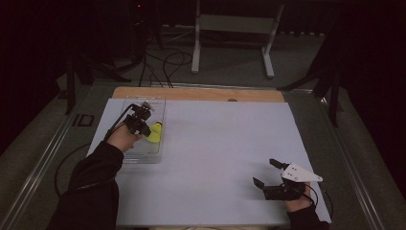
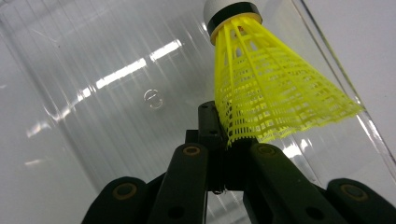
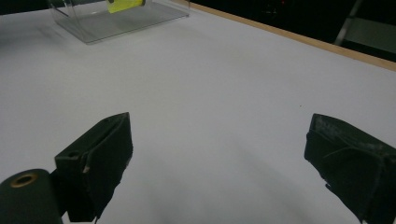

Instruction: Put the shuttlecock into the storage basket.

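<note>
A yellow plastic shuttlecock (image 1: pixel 156 132) with a white cork and black band hangs inside a clear plastic box (image 1: pixel 143 159) at the table's left. My left gripper (image 1: pixel 145 126) is shut on the rim of the shuttlecock's skirt. In the left gripper view the shuttlecock (image 2: pixel 271 88) is pinched at the lower edge by the closed jaws of my left gripper (image 2: pixel 225 136), cork pointing away, above the box's floor (image 2: pixel 93 93). My right gripper (image 1: pixel 264 172) rests open at the front right of the table. In the right gripper view the right gripper (image 3: pixel 219 154) has nothing between its jaws.
A white sheet (image 1: pixel 220 139) covers the table, with a wooden strip (image 1: pixel 201 93) along the far edge. The right gripper view has the box (image 3: pixel 107 23) far off at the top left. A white stand (image 1: pixel 234 24) and cables lie on the floor behind.
</note>
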Demonstrator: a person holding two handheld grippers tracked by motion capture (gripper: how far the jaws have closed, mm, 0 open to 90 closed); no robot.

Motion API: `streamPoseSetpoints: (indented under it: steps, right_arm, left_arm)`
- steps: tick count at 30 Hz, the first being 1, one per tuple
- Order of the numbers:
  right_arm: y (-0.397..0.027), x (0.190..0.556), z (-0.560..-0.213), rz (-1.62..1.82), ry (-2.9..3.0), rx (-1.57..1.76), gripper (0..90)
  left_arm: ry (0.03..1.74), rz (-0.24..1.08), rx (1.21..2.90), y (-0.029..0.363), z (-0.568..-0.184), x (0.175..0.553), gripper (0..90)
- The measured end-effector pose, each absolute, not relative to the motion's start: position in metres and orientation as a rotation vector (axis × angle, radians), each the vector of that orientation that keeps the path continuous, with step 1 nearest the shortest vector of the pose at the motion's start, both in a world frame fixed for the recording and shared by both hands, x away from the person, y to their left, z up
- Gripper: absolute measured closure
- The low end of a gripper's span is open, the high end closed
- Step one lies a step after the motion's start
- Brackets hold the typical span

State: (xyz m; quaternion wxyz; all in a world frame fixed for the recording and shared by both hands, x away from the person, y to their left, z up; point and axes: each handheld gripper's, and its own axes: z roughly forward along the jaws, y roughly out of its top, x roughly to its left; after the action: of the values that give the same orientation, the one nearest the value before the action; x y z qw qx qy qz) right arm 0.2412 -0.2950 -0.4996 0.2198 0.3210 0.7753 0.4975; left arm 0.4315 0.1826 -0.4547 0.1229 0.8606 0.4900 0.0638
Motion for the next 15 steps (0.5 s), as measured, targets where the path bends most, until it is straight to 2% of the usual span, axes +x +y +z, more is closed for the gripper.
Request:
streamPoseSetpoints:
  steps: [5, 8, 15]
  right_arm:
    - [-0.295, 0.2411, -0.4995, 1.376, 2.144, 0.888, 8.0]
    - [-0.2952, 0.2411, -0.4995, 1.376, 2.145, 0.888, 8.0]
    - [-0.2953, 0.2412, -0.4994, 1.375, 2.143, 0.89, 8.0]
  left_arm:
    - [1.43, 0.17, 2.519, 0.1825, -0.4581, 0.433, 86.2]
    - [1.425, 0.164, 2.548, 0.182, -0.4602, 0.4335, 80.3]
    - [1.456, 0.244, 2.535, 0.182, -0.4528, 0.4318, 59.5]
